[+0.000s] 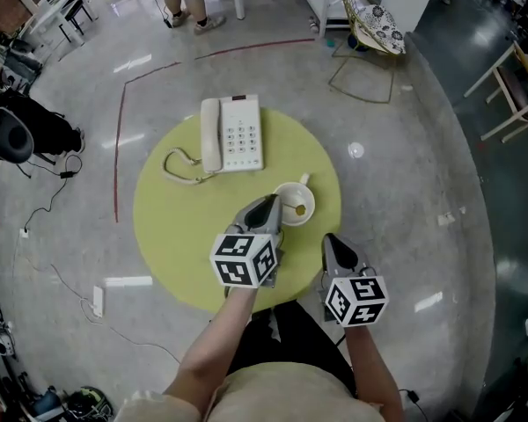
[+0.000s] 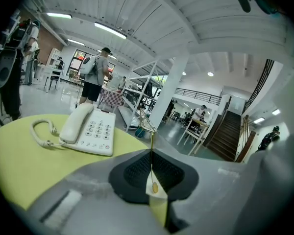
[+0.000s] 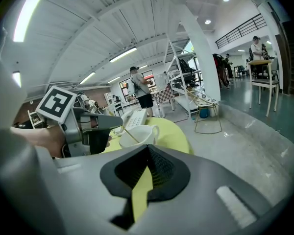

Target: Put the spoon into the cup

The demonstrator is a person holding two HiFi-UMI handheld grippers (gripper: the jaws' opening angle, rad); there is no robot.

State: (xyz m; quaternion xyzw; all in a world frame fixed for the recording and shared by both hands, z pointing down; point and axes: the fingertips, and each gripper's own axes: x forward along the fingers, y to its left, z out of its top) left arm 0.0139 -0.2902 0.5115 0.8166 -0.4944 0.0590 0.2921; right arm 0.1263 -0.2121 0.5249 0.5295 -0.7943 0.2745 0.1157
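While left claw clamps the spoon handle, spoon bowl sits inside the cup on the surface | right claw: together, empty | done: insertion | remaining: release spoon, likely.

A white cup stands upright on the right side of a round yellow-green table, its handle pointing far. A thin gold spoon leans inside it, bowl down. Its stem slants left into the closed jaws of my left gripper.
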